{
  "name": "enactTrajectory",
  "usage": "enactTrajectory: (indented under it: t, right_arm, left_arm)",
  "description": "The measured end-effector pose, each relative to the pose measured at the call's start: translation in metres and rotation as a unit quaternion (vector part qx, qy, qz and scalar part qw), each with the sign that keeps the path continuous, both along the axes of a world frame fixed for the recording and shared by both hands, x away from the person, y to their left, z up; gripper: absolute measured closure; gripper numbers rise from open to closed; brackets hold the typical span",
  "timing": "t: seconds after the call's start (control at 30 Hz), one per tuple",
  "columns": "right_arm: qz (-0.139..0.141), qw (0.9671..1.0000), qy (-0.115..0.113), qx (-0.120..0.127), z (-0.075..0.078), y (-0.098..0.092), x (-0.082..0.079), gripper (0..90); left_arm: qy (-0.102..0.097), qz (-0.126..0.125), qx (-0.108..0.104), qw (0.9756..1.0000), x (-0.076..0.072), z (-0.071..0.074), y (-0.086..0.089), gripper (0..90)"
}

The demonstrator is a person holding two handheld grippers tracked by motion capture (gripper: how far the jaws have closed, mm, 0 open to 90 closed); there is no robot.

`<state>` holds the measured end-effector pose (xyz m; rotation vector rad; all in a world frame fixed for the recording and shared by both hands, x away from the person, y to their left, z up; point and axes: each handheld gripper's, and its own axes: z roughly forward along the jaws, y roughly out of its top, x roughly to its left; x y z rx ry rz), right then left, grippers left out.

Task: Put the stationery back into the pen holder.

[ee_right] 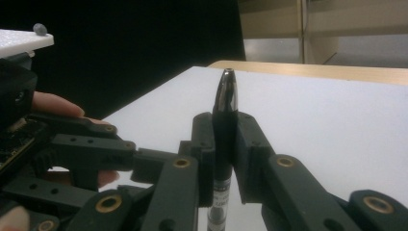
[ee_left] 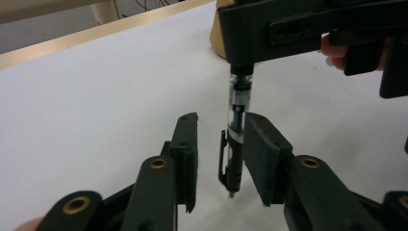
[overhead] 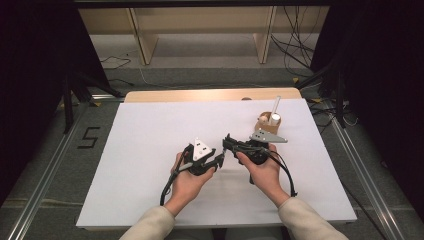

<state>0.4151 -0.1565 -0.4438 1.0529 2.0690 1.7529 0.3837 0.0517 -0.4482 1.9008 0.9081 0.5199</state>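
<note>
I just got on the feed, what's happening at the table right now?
A person holds tongs in each hand over the white table. The right tongs are clamped on a black pen, gripping its body. In the left gripper view the pen hangs tip down between the left tongs, whose jaws stand apart around its clip end; one pad is close against it, the other clear. A small wooden holder stands behind the right hand.

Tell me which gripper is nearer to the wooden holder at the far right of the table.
Right. The right gripper, clamped on a pen, sits just in front of the wooden holder; the left gripper is farther away, toward the table's middle.
</note>
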Motion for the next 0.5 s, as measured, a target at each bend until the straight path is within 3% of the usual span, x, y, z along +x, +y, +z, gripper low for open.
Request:
enactTrajectory:
  t: [0.23, 0.5]
  right_arm:
    - [-0.006, 0.9999, -0.007, -0.006, 0.001, -0.003, 0.001, 80.4]
    - [-0.030, 0.9994, -0.017, -0.007, 0.007, -0.019, 0.005, 80.4]
  left_arm:
    - [0.004, 0.003, 0.009, 0.9999, -0.003, -0.002, 0.011, 59.3]
    - [0.012, 0.016, 0.015, 0.9997, -0.007, -0.004, 0.030, 52.0]
